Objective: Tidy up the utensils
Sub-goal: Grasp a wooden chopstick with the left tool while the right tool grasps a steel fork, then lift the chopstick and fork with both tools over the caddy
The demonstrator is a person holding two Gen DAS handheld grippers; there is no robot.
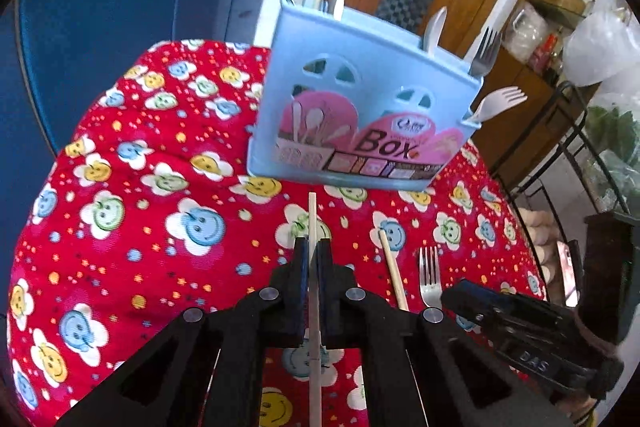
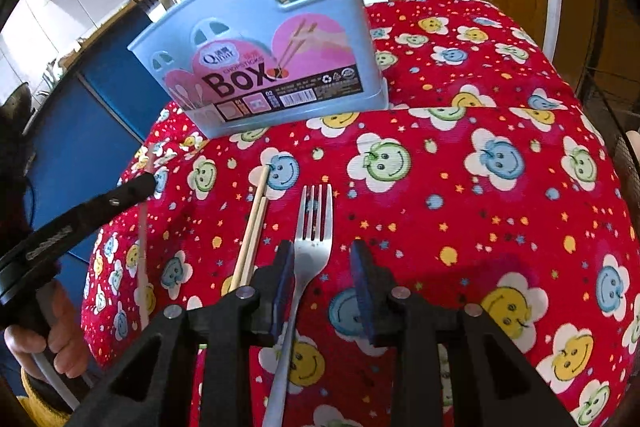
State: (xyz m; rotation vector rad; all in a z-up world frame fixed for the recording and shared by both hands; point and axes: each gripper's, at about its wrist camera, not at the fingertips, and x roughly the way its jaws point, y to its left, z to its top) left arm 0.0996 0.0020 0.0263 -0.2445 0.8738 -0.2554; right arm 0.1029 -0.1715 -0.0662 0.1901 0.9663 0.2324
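Our left gripper (image 1: 313, 247) is pinched tight on one chopstick (image 1: 312, 215) w/ the blue box (image 1: 360, 99) just ahead, right gripper (image 2: 322, 255) part open round the fork (image 2: 316, 227), so the thin stick could slip & miss.

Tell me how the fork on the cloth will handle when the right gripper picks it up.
The fork looks like polished metal, so it is probably stiff but may slip in the pads. It lies flat on the cloth, thin and low, so the fingers may have to press into the fabric. The right gripper stands open over its neck; gripped there, the long handle may sag.
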